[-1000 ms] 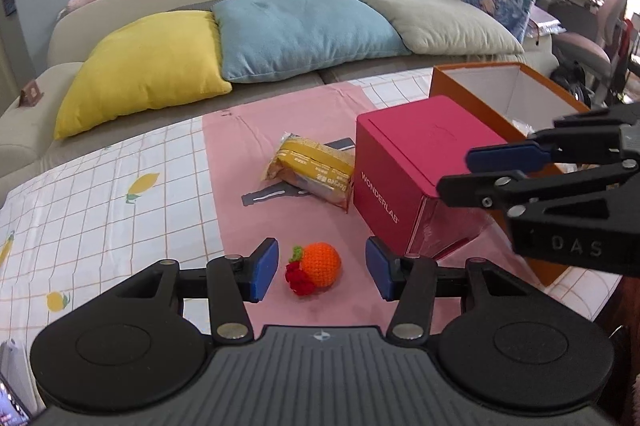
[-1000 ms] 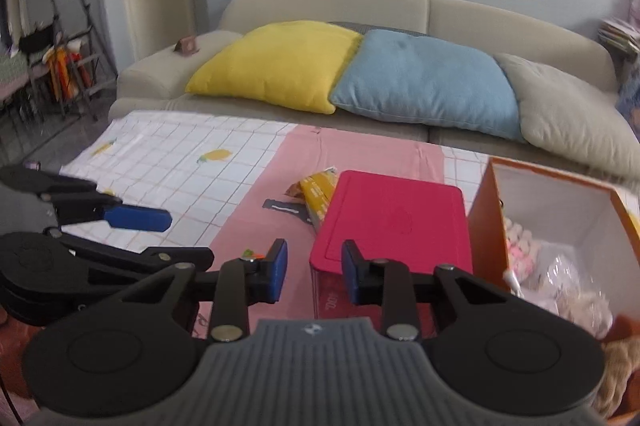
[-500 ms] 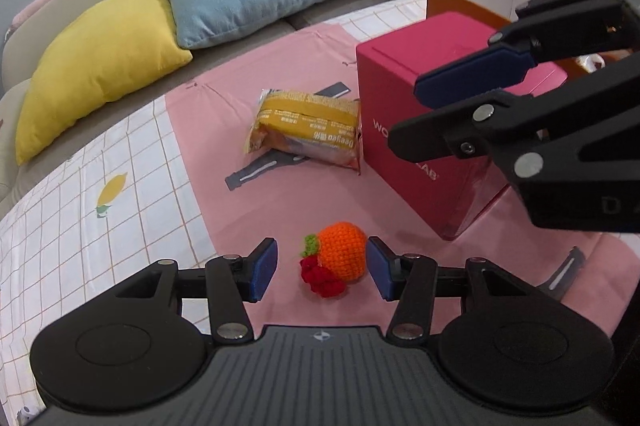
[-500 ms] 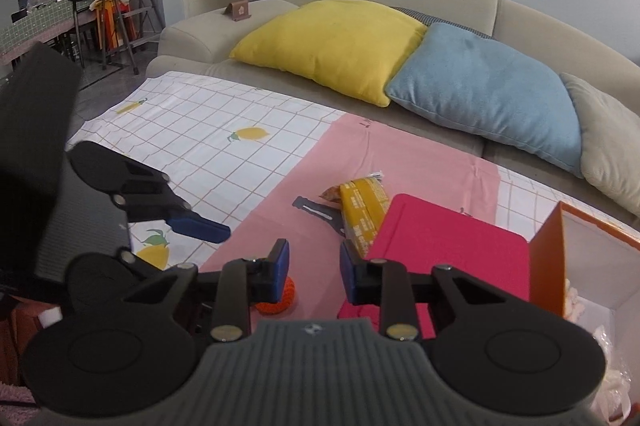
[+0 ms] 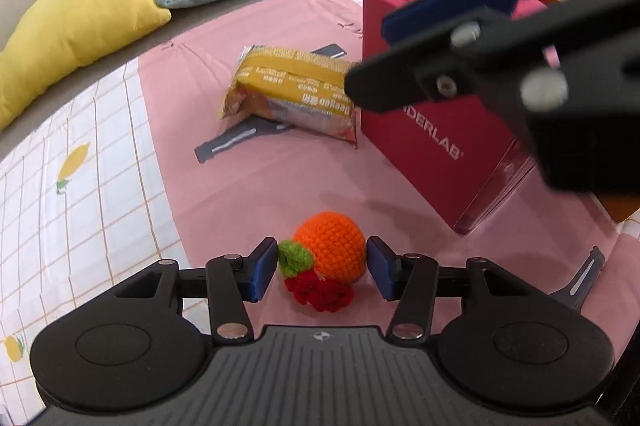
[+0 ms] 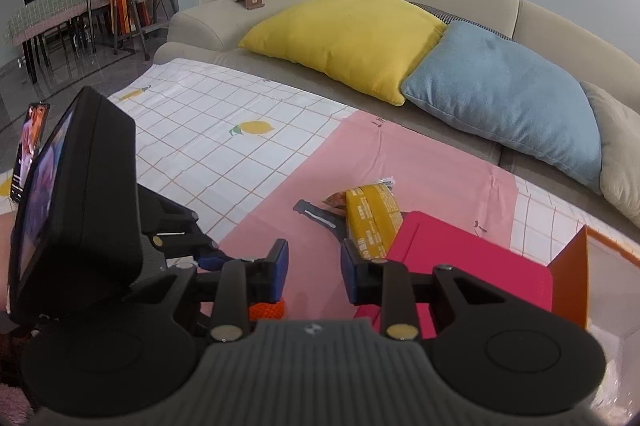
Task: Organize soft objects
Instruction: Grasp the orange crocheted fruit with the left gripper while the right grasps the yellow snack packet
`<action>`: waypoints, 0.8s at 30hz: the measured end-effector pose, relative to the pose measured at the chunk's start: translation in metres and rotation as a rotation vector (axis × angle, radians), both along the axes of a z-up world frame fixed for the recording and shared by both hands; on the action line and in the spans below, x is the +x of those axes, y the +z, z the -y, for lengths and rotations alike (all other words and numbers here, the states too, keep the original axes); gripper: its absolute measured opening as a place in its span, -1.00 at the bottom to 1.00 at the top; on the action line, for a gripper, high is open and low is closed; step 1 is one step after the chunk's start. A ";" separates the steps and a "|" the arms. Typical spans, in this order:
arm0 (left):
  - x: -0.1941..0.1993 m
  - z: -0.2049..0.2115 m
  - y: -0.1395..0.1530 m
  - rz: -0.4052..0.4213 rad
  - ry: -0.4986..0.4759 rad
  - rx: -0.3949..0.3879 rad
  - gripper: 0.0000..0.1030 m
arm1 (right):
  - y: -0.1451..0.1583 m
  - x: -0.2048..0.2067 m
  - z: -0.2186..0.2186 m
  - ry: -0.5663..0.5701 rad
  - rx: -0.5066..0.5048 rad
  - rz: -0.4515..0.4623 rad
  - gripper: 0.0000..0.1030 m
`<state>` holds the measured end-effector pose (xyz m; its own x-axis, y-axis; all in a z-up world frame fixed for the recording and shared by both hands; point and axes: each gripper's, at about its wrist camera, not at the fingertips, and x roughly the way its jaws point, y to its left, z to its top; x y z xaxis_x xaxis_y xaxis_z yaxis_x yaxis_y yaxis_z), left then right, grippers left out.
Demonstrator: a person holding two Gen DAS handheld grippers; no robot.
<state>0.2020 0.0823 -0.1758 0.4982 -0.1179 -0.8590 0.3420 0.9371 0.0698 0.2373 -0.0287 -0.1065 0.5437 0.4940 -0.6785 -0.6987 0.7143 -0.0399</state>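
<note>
Left wrist view: left gripper had jaws about half open, closing, w/ crocheted orange between the pads on pink cloth; pads not pressing it. Snack pack lay just beside red box.

Right wrist view: right gripper jaws stood narrowly apart, nothing between; orange box sat behind red box.

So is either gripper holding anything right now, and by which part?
Nothing is held. The left gripper straddles the crochet orange, jaws closing, pads not pressing yet. The right gripper is empty.
</note>
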 end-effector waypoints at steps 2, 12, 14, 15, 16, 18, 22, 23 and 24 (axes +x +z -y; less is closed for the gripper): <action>-0.001 -0.003 0.000 0.002 0.000 -0.020 0.05 | 0.000 0.005 -0.003 0.011 -0.011 -0.002 -0.45; 0.009 -0.024 0.014 0.041 0.118 -0.067 -0.01 | 0.000 0.038 -0.022 0.051 -0.111 -0.032 -0.31; 0.015 -0.033 0.023 0.058 0.149 -0.083 -0.01 | -0.001 0.049 -0.028 0.054 -0.150 -0.055 -0.25; 0.018 -0.036 0.027 0.065 0.161 -0.087 -0.01 | -0.001 0.055 -0.030 0.057 -0.168 -0.070 -0.20; 0.021 -0.039 0.031 0.070 0.174 -0.089 -0.01 | -0.001 0.061 -0.033 0.066 -0.180 -0.089 -0.17; 0.028 -0.044 0.037 0.078 0.196 -0.092 -0.01 | -0.001 0.073 -0.040 0.080 -0.210 -0.121 -0.08; 0.040 -0.051 0.046 0.097 0.233 -0.093 -0.01 | 0.000 0.103 -0.058 0.088 -0.293 -0.160 0.39; 0.042 -0.052 0.047 0.099 0.241 -0.095 -0.01 | -0.002 0.112 -0.062 0.088 -0.314 -0.177 0.39; 0.044 -0.055 0.048 0.101 0.248 -0.099 -0.01 | -0.006 0.121 -0.066 0.086 -0.343 -0.196 0.39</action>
